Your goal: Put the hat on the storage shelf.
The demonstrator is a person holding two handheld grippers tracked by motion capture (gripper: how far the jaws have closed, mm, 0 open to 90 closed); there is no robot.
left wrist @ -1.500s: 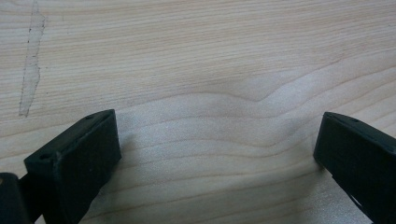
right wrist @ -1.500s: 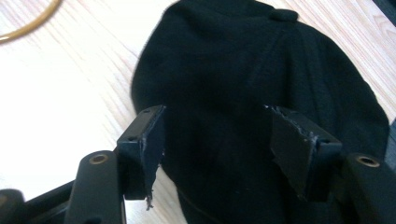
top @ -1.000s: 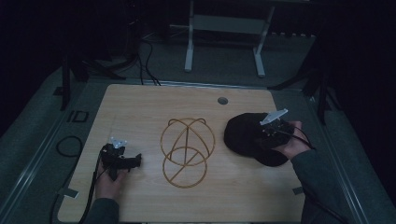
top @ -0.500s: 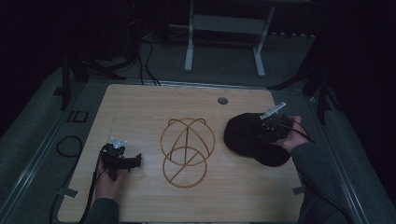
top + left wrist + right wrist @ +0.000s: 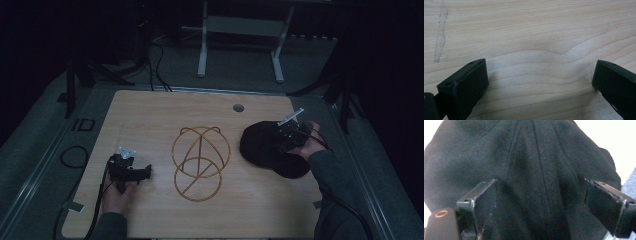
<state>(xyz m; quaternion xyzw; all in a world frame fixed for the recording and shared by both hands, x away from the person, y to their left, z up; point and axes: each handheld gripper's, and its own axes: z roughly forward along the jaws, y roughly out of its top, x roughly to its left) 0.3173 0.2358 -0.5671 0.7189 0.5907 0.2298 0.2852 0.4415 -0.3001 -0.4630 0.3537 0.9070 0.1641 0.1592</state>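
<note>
A black cap (image 5: 262, 145) lies on the right side of the wooden table (image 5: 150, 120); in the right gripper view the cap's (image 5: 529, 152) seamed crown lies right behind the jaws. My right gripper (image 5: 282, 142) hovers over the cap's right part. Its jaws have just been opening and now stand wide, the right gripper (image 5: 540, 195) pressing on nothing, with fabric beyond the gap. A gold wire frame (image 5: 200, 160) of crossed rings rests at the table's centre. My left gripper (image 5: 146, 171) sits at the front left, pointing right. In its own view the left gripper (image 5: 540, 72) is open over bare wood.
A round grey grommet (image 5: 238, 107) is set in the table near its far edge. Behind the table stands a white metal stand (image 5: 240, 45) on a dark floor. A black cable (image 5: 75, 155) loops off the table's left side.
The right gripper has shifted slightly over the cap and its jaws stand wider. The left hand and gripper have not moved.
</note>
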